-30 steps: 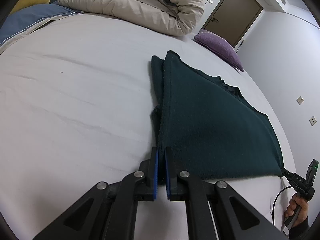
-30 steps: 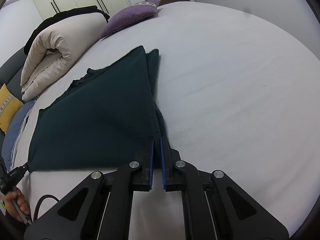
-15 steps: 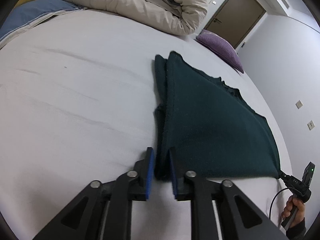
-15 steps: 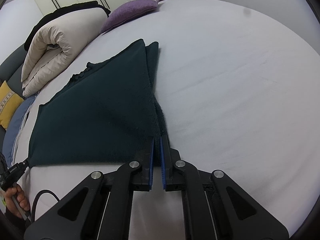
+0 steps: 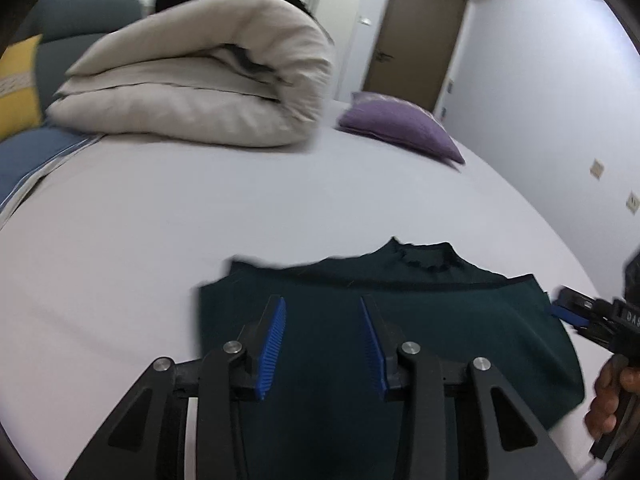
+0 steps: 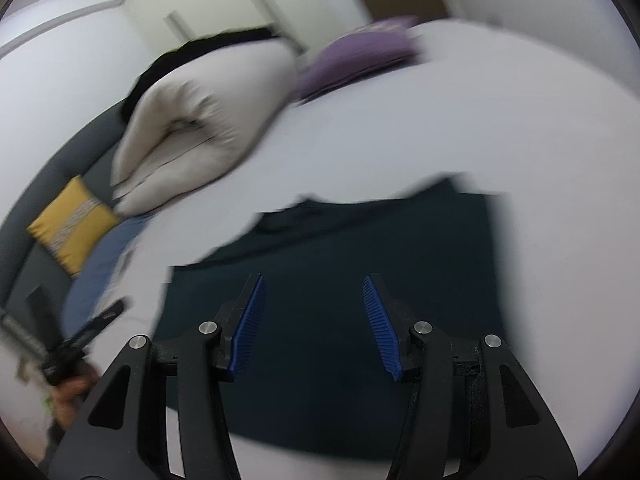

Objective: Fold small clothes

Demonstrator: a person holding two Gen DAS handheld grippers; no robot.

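Note:
A dark green folded garment (image 5: 420, 320) lies flat on the white bed sheet (image 5: 160, 208); it also shows in the right wrist view (image 6: 340, 264), blurred by motion. My left gripper (image 5: 323, 314) is open and empty, raised above the garment's near left part. My right gripper (image 6: 313, 292) is open and empty, raised above the garment's near part. The right gripper also shows at the right edge of the left wrist view (image 5: 576, 314), beside the garment's right edge. The left gripper shows blurred at the left of the right wrist view (image 6: 96, 320).
A rolled beige duvet (image 5: 208, 88) lies at the far side of the bed, with a purple pillow (image 5: 400, 128) to its right. A yellow cushion (image 6: 74, 224) and a blue blanket (image 5: 28, 156) lie at the left. A brown door (image 5: 416, 36) stands behind.
Both grippers have let go of the garment's corners, opened wide and lifted. Both views have swung up towards the far side of the bed. The garment now lies flat.

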